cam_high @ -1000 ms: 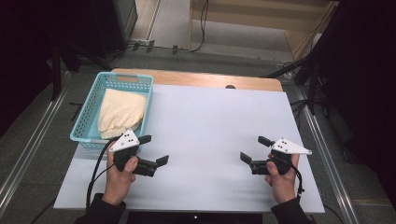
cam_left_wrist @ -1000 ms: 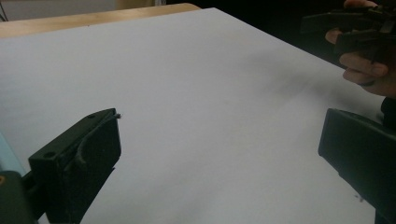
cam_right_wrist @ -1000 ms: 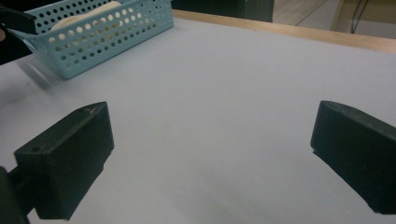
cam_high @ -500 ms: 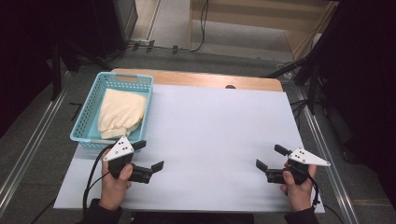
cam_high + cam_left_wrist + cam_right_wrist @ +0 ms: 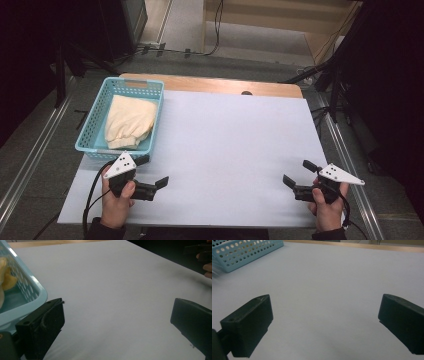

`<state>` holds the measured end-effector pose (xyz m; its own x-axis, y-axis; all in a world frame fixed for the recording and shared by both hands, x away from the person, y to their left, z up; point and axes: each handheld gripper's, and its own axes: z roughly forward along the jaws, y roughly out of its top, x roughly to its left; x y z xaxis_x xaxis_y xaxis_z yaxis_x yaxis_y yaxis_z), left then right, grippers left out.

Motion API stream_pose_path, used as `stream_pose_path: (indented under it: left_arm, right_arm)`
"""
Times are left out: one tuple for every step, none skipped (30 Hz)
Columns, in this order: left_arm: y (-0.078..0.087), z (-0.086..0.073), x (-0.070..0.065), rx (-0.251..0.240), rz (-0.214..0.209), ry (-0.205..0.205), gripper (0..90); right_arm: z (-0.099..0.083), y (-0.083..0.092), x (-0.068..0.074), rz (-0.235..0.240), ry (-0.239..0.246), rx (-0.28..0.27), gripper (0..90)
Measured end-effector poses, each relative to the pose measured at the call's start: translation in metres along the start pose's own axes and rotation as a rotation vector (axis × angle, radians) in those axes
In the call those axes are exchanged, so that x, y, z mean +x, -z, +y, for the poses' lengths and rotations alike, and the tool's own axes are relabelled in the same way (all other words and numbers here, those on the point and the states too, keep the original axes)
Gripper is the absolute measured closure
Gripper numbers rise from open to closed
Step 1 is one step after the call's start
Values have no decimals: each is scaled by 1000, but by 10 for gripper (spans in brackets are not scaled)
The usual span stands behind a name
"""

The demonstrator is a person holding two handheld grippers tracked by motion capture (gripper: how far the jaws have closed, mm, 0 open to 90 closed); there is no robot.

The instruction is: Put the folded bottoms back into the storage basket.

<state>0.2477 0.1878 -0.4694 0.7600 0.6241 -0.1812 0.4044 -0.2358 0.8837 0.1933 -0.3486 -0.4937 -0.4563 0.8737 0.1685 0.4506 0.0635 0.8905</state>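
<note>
A light blue perforated basket [image 5: 93,146] stands at the table's left side with a folded cream cloth [image 5: 129,121] inside it. My left gripper [image 5: 151,171] is open and empty, held low over the white table surface just in front of the basket's near right corner. In the left gripper view the basket's corner [image 5: 30,293] sits beside the left jaw, with a bit of the cloth [image 5: 5,277] behind the wall. My right gripper [image 5: 298,173] is open and empty near the front right of the table, jaws pointing left. The right gripper view has the basket [image 5: 244,252] far off.
The white sheet [image 5: 235,140] covers most of the table, with a wooden strip [image 5: 225,85] along the far edge. Metal rails run along both sides on the floor. The other hand [image 5: 206,261] appears at the top right of the left gripper view.
Both hands have drawn back toward the near edge. The right gripper also shifted right, the left slightly left. Both stay open and empty.
</note>
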Motion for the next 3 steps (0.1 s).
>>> stream_pose_path:
  left_arm:
    - [0, 0, 0, 0, 1, 0, 0]
    - [0, 0, 0, 1, 2, 0, 0]
    - [0, 0, 0, 1, 2, 0, 0]
  right_arm:
    - [0, -1, 0, 3, 6, 0, 0]
    - [0, -1, 1, 3, 8, 4, 0]
    - [0, -2, 2, 2, 9, 5, 0]
